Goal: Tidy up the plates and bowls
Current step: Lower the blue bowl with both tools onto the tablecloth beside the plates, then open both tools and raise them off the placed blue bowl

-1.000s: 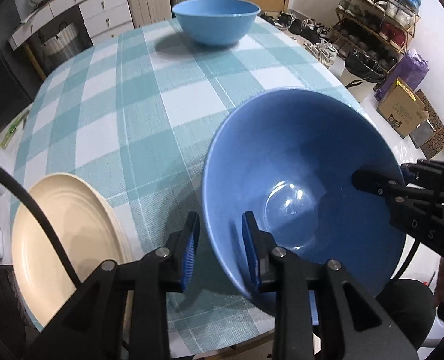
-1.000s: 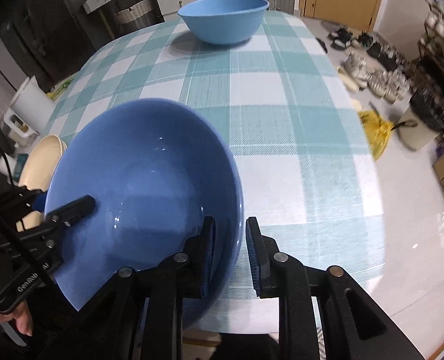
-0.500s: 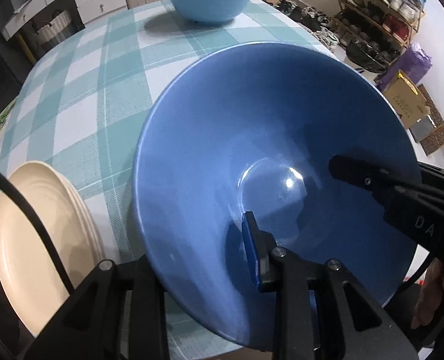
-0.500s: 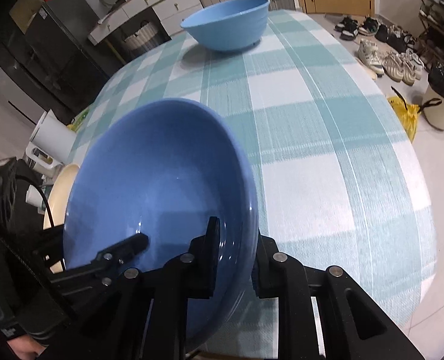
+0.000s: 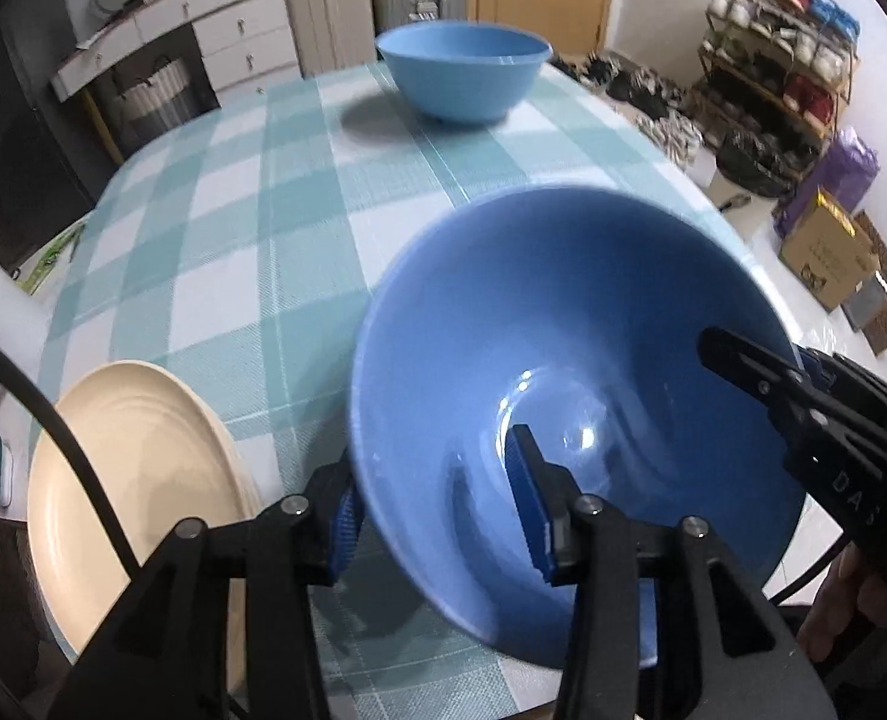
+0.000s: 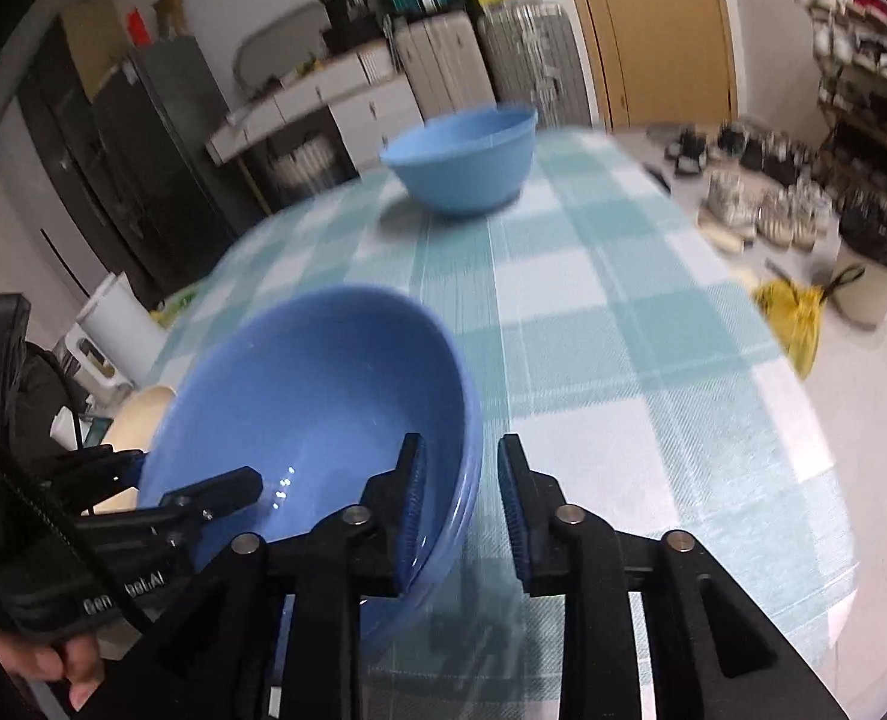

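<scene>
Left wrist: cream plates [image 5: 125,474] beside blue bowl [image 5: 563,396]

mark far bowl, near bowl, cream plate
far bowl [image 5: 464,75], left wrist view, outer wall.
near bowl [image 5: 563,324], left wrist view, inner wall.
cream plate [image 5: 125,468], left wrist view, bare face.

Near bowl [image 5: 563,372] at table's [image 5: 215,276] near edge, plate stack [image 5: 125,480] to its left, second bowl [image 5: 464,69] far side.
</scene>
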Available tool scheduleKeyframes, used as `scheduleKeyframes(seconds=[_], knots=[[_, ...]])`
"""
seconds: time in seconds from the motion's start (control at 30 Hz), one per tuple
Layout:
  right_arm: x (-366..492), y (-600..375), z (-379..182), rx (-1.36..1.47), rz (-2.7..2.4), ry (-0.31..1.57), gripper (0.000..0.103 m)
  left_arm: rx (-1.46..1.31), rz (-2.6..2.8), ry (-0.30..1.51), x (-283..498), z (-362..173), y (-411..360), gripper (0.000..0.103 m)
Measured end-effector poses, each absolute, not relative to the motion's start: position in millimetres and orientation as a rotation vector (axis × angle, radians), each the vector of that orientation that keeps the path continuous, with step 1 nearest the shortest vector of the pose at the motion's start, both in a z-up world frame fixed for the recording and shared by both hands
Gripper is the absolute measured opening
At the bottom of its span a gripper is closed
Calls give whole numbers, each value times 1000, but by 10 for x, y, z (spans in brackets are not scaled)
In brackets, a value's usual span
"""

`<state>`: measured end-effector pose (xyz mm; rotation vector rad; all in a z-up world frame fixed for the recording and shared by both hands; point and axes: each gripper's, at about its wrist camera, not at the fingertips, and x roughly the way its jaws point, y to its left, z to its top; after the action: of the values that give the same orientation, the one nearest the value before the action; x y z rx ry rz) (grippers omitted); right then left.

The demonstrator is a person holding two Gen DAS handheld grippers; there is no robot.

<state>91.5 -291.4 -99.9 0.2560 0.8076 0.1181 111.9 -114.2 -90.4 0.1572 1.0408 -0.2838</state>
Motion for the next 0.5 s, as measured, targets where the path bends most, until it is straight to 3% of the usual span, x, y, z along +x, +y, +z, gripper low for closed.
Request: scheduleKeyframes(seconds=[0.03, 0.1, 0.23, 0.33, 0.5], knots=[[880, -2927, -966, 262, 123, 781, 43, 151, -272, 1024, 1101, -880, -1124, 46], [806, -2948, -884, 260, 122, 728, 52, 139, -258, 984, 1048, -817, -1088, 49], [654, -2943, -710, 218, 123, 634, 53, 145, -237, 894, 918, -705, -1070, 49], [592, -2946, -671, 221, 129, 615, 65, 154, -218, 827, 800, -637, -1067, 49], [551, -2906, -632, 199, 144, 602, 65, 166, -220, 765, 669, -567, -1087, 49]])
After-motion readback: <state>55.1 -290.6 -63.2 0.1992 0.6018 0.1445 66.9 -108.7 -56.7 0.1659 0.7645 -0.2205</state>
